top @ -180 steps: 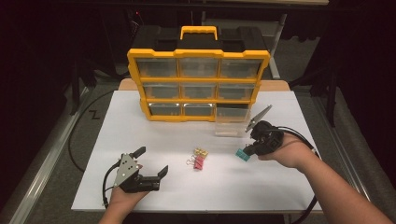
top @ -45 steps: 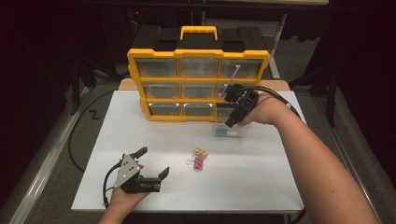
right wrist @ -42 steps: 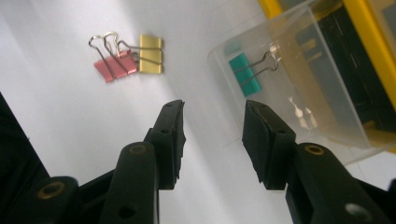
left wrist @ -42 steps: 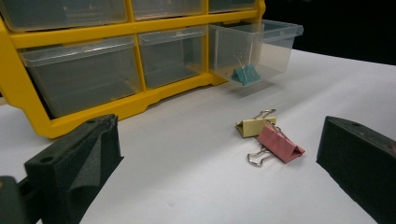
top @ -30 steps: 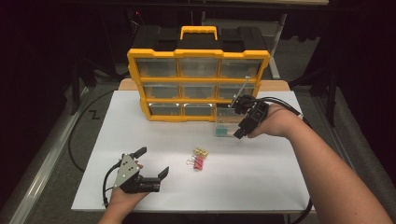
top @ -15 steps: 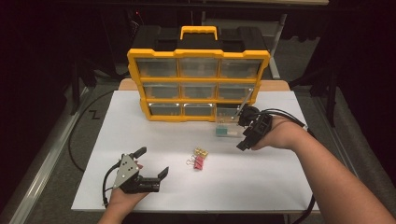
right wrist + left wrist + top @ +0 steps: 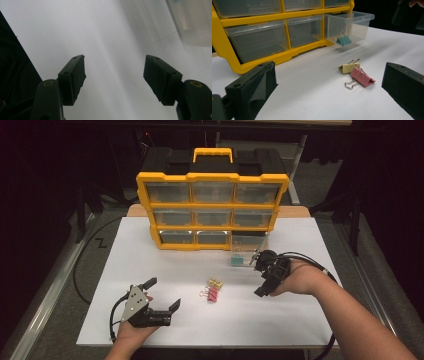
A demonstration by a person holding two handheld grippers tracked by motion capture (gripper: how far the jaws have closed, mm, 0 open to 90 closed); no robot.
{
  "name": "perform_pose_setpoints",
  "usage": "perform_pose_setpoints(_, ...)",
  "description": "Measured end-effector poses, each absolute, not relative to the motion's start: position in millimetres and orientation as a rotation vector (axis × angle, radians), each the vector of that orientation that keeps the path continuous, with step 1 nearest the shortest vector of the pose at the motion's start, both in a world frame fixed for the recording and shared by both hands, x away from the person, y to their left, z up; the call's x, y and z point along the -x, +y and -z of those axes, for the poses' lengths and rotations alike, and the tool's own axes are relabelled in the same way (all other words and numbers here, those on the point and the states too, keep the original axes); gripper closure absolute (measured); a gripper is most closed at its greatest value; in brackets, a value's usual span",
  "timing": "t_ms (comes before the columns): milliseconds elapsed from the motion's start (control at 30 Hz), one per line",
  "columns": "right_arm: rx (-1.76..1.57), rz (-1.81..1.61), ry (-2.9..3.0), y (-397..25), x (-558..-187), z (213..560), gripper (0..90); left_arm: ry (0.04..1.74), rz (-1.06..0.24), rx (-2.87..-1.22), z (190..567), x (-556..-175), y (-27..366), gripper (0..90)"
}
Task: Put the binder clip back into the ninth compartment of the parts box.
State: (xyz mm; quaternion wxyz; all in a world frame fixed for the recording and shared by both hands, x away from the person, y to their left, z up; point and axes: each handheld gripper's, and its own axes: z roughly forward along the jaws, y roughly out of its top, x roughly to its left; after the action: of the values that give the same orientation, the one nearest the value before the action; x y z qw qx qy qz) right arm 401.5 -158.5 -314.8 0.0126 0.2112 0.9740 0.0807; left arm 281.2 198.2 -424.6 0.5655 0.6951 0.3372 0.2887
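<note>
On the white bench (image 7: 300,320), the yellow organizer (image 7: 212,210) at twelve o'clock has its lower-right drawer (image 7: 247,251) pulled out to take clips, a teal clip (image 7: 344,40) already inside, while the right gripper (image 7: 262,275), gaping and empty, hangs at three o'clock, the left gripper (image 7: 160,296), likewise wide and empty, rests at seven, and the pink clip (image 7: 212,294) and yellow clip (image 7: 216,283) wait at center.

A big yellow box of clear drawers (image 7: 212,210) stands at the back of the white table (image 7: 150,265). It has a yellow handle (image 7: 213,154) on top. A black cable (image 7: 82,265) lies on the floor beside the table
</note>
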Motion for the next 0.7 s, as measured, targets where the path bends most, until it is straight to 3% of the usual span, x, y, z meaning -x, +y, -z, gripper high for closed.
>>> perform_pose_setpoints(267,-0.67,-0.243,3.028,-159,-395,331,22.4,0.795,-0.676,-1.637,425,-281,198,0.2)
perform_pose_setpoints(700,-0.592,-0.241,3.085,-141,-380,360,24.3,0.79,-0.677,-1.635,425,-281,198,0.2)
